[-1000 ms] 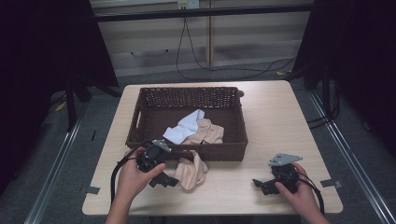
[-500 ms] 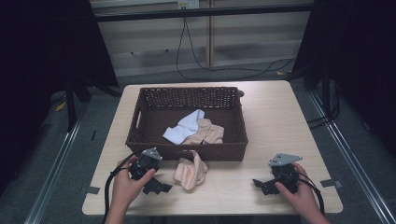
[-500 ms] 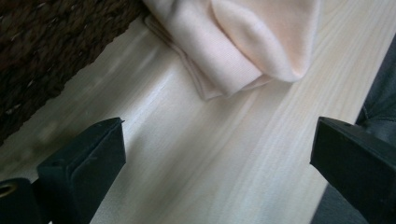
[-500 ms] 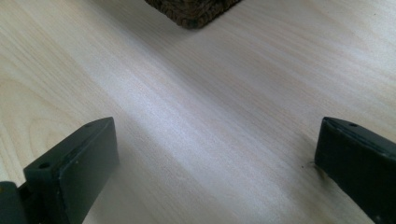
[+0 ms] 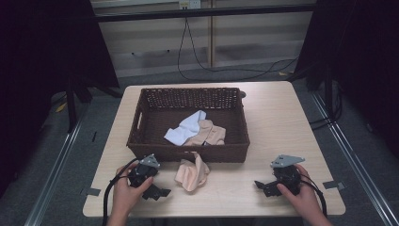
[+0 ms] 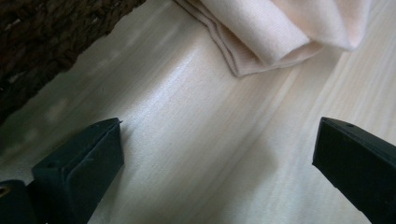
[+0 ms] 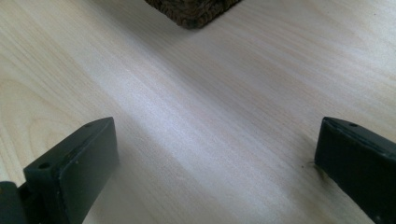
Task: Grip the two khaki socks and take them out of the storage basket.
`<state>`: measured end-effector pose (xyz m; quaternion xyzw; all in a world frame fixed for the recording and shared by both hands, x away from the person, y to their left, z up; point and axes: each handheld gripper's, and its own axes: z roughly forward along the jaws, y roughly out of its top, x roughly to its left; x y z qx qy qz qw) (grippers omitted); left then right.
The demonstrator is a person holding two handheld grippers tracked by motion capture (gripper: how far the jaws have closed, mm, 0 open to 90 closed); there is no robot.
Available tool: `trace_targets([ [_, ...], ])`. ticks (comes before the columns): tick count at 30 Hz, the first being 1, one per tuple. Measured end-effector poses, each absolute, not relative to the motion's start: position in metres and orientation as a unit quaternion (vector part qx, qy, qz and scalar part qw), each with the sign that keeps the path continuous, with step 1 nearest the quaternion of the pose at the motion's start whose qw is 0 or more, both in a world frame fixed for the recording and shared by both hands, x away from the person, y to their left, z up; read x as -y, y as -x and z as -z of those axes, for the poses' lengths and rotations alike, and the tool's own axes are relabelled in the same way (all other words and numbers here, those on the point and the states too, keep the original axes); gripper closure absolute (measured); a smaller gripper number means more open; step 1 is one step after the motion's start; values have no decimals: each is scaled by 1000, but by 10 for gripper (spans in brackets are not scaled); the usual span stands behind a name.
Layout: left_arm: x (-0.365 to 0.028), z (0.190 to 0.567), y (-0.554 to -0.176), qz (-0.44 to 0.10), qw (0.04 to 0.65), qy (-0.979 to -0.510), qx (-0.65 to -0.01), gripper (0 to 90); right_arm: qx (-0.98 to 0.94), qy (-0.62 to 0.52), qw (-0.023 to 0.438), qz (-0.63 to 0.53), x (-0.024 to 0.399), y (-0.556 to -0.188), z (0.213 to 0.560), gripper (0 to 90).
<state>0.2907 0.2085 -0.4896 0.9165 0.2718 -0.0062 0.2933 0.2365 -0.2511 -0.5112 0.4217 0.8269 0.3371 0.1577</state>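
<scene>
A dark wicker basket (image 5: pixel 141 123) stands mid-table and holds a white cloth (image 5: pixel 186 128) and a peach cloth (image 5: pixel 211 133). Another peach cloth (image 5: pixel 191 172) lies crumpled on the table against the basket's front wall; its folded edge (image 6: pixel 280 32) shows in the left gripper view. My left gripper (image 5: pixel 161 192) rests open on the table just left of that cloth, nothing between its jaws. My right gripper (image 5: pixel 260 185) sits open near the front right, empty, with the basket's corner (image 7: pixel 194 11) ahead of it.
The wooden table (image 5: pixel 277 117) has bare room to the right of the basket and along its front edge. Tape tabs (image 5: pixel 332 184) mark the front corners. Cables (image 5: pixel 197 52) trail on the floor behind the table.
My left gripper has drawn back toward the front left, away from the peach cloth, which stays crumpled on the table. The right gripper has not moved.
</scene>
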Motion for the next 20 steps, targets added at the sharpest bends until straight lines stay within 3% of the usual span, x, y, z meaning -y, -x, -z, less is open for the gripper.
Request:
trace_targets([
  [6, -210, 500, -281, -60, 317, -913, -248, 0, -827, -422, 158, -337, 251, -237, 511, 0],
  [14, -216, 509, -274, -102, 362, -887, -268, 0, -827, -422, 158, -337, 251, -236, 511, 0],
  [20, -216, 508, -274, -102, 361, -887, -268, 0, -827, -421, 158, -337, 251, -236, 511, 0],
])
